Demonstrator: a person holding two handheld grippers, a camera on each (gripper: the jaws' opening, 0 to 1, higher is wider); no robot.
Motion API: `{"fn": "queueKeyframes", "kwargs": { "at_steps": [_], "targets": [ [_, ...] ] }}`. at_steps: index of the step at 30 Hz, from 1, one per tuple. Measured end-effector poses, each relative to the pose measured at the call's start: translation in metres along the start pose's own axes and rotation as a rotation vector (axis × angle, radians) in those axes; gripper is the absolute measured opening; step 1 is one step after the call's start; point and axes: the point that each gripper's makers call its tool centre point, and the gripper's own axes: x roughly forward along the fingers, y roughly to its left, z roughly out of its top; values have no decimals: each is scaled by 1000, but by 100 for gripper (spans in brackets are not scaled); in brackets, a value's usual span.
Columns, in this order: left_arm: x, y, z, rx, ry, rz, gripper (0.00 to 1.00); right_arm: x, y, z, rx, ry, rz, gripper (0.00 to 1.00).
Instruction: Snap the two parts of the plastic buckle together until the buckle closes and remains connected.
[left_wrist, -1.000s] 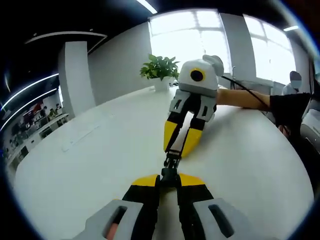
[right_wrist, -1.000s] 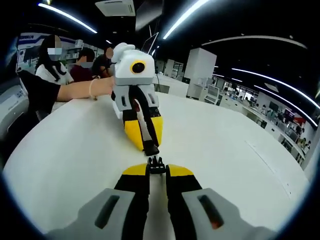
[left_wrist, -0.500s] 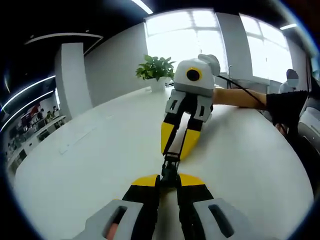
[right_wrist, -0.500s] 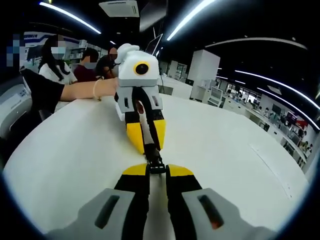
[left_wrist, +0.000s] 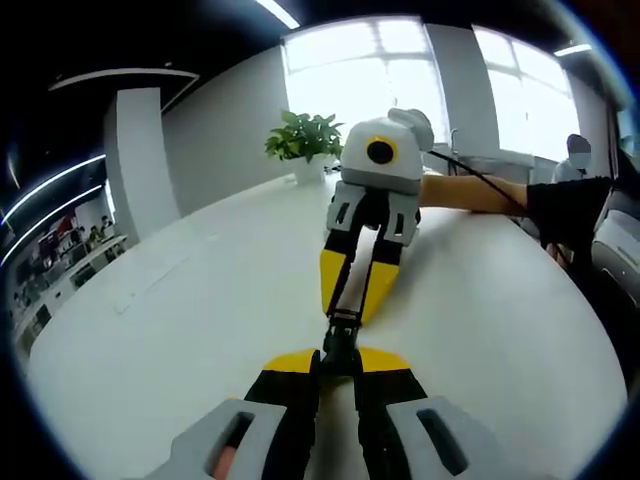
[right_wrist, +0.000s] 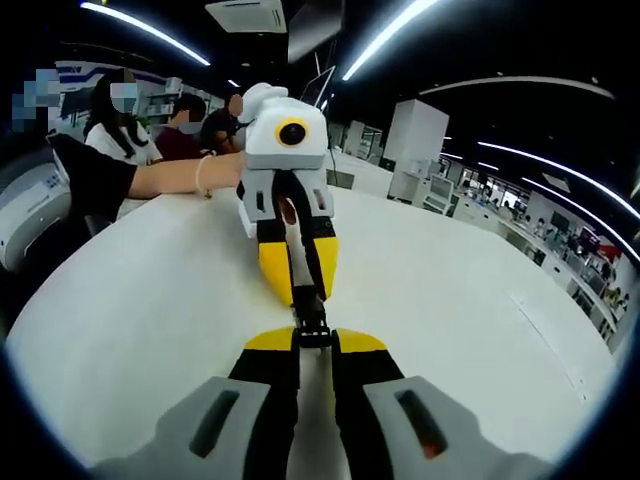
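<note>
I am holding both grippers tip to tip over a round white table (left_wrist: 150, 330), each one pinching half of a small black plastic buckle.

In the left gripper view, the left gripper (left_wrist: 338, 362) is rising from the bottom edge, its yellow-tipped jaws pressed together on the buckle (left_wrist: 340, 335), which is sticking out just ahead of the tips. The right gripper (left_wrist: 355, 300) is facing it from straight ahead, its jaws angling down and closing on the far end of the same black piece — the two halves are meeting between the two sets of tips, though I cannot tell whether they are fully latched. A potted plant (left_wrist: 303, 140) is standing well beyond the jaws, near bright windows.

In the right gripper view, the mirror arrangement is showing: the right gripper's jaws are clamping the buckle at their tips, with the left gripper directly ahead and a person's arm (right_wrist: 175, 177) reaching in behind it.
</note>
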Motion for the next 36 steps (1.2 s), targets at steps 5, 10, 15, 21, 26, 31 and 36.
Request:
{"fn": "queueKeyframes", "kwargs": {
  "at_steps": [5, 10, 15, 21, 26, 31, 36],
  "targets": [
    [1, -5, 1, 17, 2, -13, 13, 0, 1, 0, -5, -2, 9, 13],
    [0, -6, 1, 26, 5, -24, 13, -1, 5, 1, -29, -2, 25, 12],
    [0, -9, 2, 52, 6, -32, 13, -2, 8, 1, -50, -3, 41, 12],
    [1, -14, 2, 62, 2, -57, 12, -6, 13, 1, -56, -12, 78, 12],
    [1, -21, 3, 94, 1, -86, 12, -8, 18, 4, -113, -23, 125, 12],
    [0, -27, 4, 118, 2, -107, 12, -10, 22, 5, -143, -25, 155, 12],
    [1, -31, 5, 129, 2, -118, 12, -11, 24, 4, -116, -33, 175, 12]
  ]
}}
